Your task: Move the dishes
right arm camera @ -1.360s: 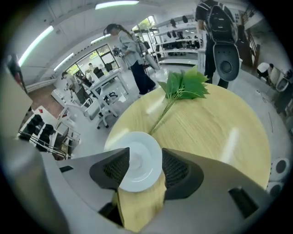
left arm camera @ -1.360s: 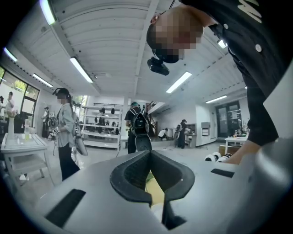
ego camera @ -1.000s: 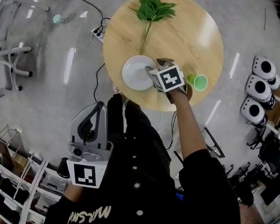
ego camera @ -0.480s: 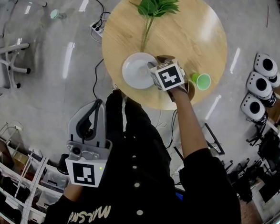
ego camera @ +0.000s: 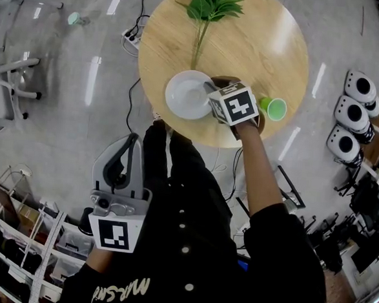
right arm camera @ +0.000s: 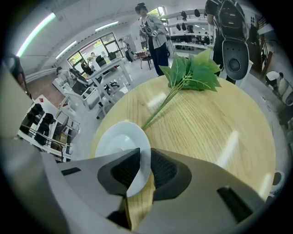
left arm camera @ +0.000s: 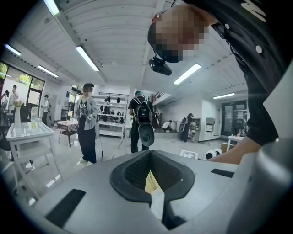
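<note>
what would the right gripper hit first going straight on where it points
The white round plate: the right gripper has just been closing its jaws on the rim. Beyond it, likely the round wooden table.

White plate [ego camera: 188, 94] on wooden table [ego camera: 261, 49]

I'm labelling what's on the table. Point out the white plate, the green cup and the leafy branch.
white plate [ego camera: 186, 94], head view, its bare centre.
green cup [ego camera: 273, 109], head view, its open mouth.
leafy branch [ego camera: 209, 3], head view, its leaves.
</note>
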Demonstrator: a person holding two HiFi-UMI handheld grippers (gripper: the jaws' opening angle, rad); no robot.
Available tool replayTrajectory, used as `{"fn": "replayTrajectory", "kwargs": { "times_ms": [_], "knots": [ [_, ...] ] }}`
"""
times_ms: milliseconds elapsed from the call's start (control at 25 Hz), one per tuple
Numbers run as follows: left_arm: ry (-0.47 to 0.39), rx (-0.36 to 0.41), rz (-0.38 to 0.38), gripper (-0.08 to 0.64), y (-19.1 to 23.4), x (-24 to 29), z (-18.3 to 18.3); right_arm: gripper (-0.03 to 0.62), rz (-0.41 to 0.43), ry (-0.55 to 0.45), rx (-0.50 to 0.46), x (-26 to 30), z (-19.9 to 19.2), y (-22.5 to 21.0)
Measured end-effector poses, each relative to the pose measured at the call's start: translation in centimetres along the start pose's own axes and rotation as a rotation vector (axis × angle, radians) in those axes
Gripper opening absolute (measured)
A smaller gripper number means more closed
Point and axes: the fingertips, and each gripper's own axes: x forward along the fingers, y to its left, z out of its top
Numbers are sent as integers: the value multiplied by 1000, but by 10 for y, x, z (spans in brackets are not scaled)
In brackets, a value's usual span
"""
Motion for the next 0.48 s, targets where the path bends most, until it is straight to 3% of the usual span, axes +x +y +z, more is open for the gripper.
{"fn": "replayTrajectory", "kwargs": {
  "times_ms": [480],
  "knots": [
    [-30, 15, -26, 17, -7, -1, 15, 26, 98, -136, 86, -57, 12, 37]
  ]
}}
